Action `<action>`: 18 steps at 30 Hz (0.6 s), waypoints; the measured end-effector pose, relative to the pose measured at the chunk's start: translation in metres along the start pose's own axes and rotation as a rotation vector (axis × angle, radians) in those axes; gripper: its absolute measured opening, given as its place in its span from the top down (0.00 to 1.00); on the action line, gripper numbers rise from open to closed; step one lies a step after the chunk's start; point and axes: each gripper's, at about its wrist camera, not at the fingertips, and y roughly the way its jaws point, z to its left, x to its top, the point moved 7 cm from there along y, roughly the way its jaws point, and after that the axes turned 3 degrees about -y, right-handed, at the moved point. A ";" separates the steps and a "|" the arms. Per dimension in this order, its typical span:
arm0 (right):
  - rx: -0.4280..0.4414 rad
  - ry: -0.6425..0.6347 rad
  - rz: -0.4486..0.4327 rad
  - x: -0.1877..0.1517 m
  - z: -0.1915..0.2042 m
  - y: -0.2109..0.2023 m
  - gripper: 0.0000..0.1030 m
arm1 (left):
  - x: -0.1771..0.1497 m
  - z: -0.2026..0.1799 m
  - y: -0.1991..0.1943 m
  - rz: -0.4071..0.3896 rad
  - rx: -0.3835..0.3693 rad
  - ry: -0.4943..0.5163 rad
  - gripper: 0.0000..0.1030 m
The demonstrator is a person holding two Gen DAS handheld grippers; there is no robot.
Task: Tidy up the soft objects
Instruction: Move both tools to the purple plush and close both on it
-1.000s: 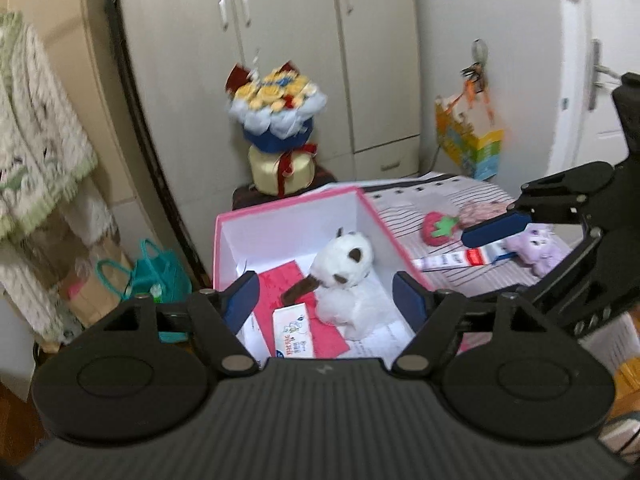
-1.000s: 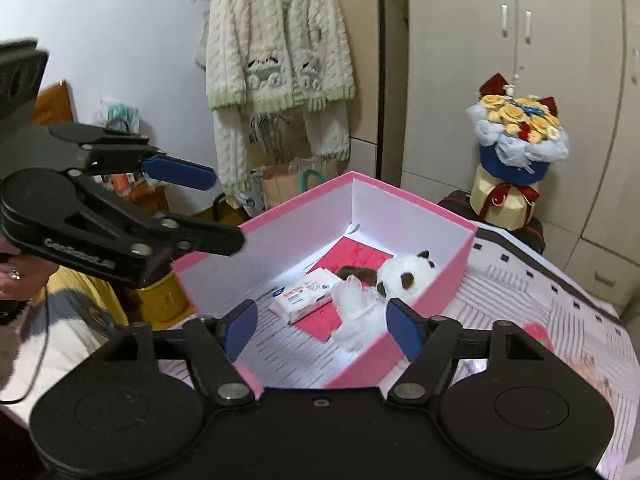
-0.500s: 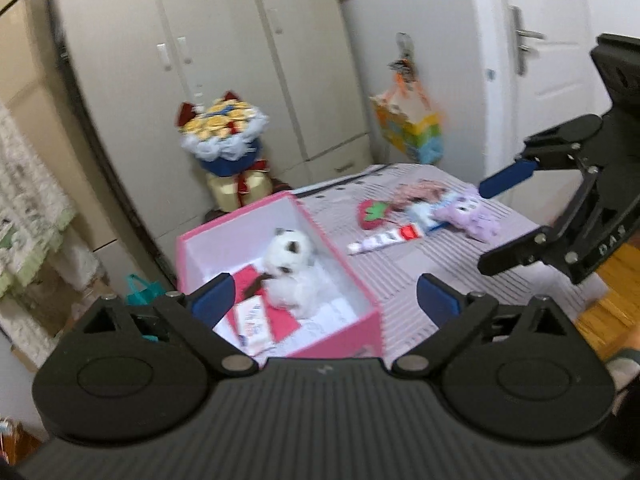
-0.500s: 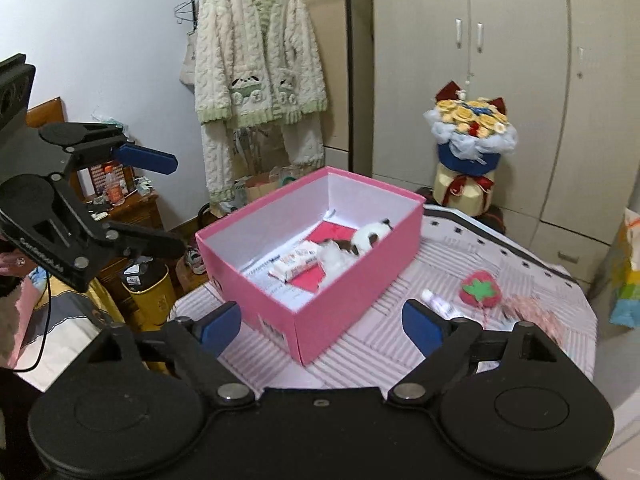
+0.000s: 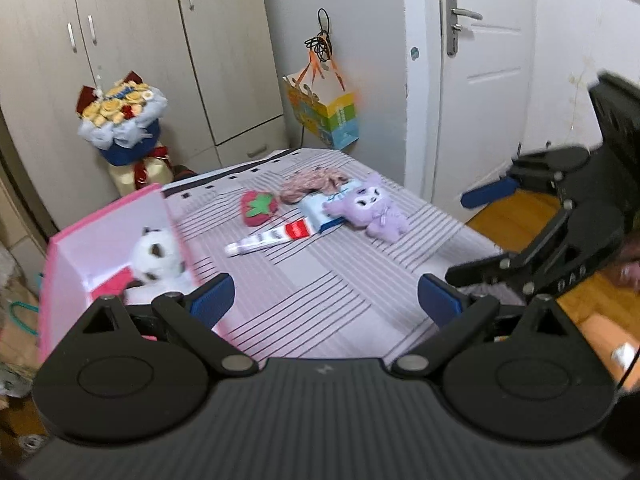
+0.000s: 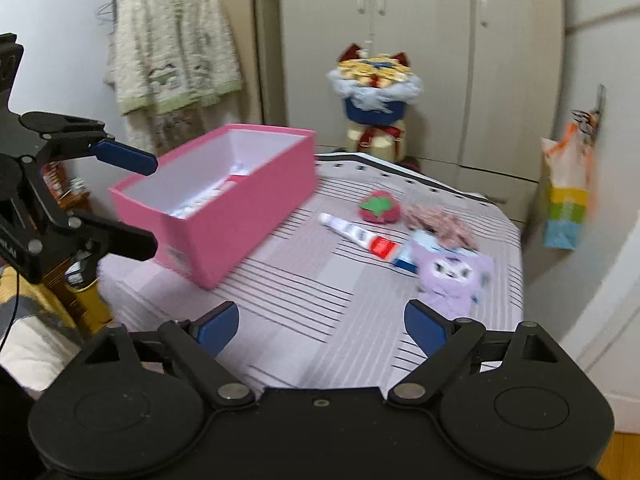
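The open pink cardboard box (image 5: 72, 256), at nine o'clock on the striped tabletop (image 5: 320, 280), holds a white-and-brown plush cat (image 5: 158, 258); the left gripper (image 5: 326, 300) and right gripper (image 6: 322, 326) both gape empty.

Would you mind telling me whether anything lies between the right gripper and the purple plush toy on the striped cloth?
Nothing visible does. The right gripper is open and empty, with only bare striped cloth between it and the purple plush toy. The tube lies beyond the toy's left side, off that path.

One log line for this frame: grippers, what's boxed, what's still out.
left gripper: open, empty | right gripper: open, empty | pink box: white plush | on bedspread: strawberry plush, purple plush, tube
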 end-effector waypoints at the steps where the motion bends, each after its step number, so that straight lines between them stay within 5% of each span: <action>1: -0.011 0.006 -0.007 -0.004 -0.007 0.003 0.10 | 0.003 -0.002 0.009 -0.007 -0.001 -0.012 0.04; 9: -0.069 0.025 -0.104 -0.017 -0.056 0.041 0.10 | 0.024 -0.011 0.078 -0.041 0.013 -0.072 0.06; 18: -0.109 0.027 -0.058 -0.030 -0.087 0.105 0.11 | 0.028 -0.028 0.150 -0.046 -0.089 -0.192 0.07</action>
